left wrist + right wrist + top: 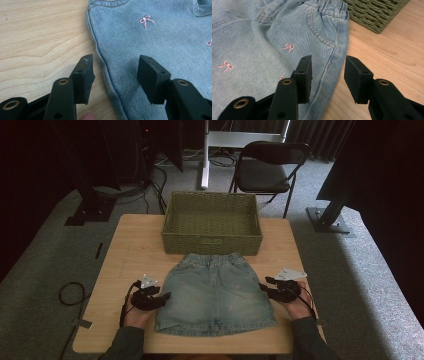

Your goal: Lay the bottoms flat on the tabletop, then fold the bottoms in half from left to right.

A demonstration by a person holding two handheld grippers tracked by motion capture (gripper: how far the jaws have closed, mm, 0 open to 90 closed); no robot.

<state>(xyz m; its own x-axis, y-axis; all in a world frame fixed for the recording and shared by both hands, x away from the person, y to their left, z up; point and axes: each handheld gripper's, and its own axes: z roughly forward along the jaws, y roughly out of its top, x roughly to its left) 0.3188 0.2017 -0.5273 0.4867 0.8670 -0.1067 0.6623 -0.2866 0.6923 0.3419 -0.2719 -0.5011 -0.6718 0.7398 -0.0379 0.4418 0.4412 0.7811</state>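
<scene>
On a pale wooden table [125,255], a pair of small denim shorts [215,292] is laid flat, waistband toward a woven green basket [212,222] that stands just beyond it at the far edge. At the garment's left side seam the left gripper [115,75] is held by a hand [136,316], its jaws parted wide and set astride the seam, one over bare wood and one over cloth, with no pad seen pressing on the fabric. At the right side seam, below the pocket, the right gripper [328,75] is held the same way, jaws apart at a narrower gap, the hem edge between them and nothing gripped. The denim is judged soft and light but fairly thick, likely to fold cleanly and to droop once lifted; the doubled side seams or the elastic waistband are thought the firmest places to be pinched, with little risk of slipping or damage. Tiny pink bows [147,21] are stitched across the cloth. The underside of the shorts is hidden, the person is cut off at the sleeves by the frame's lower edge, and the room behind is lost in darkness.
</scene>
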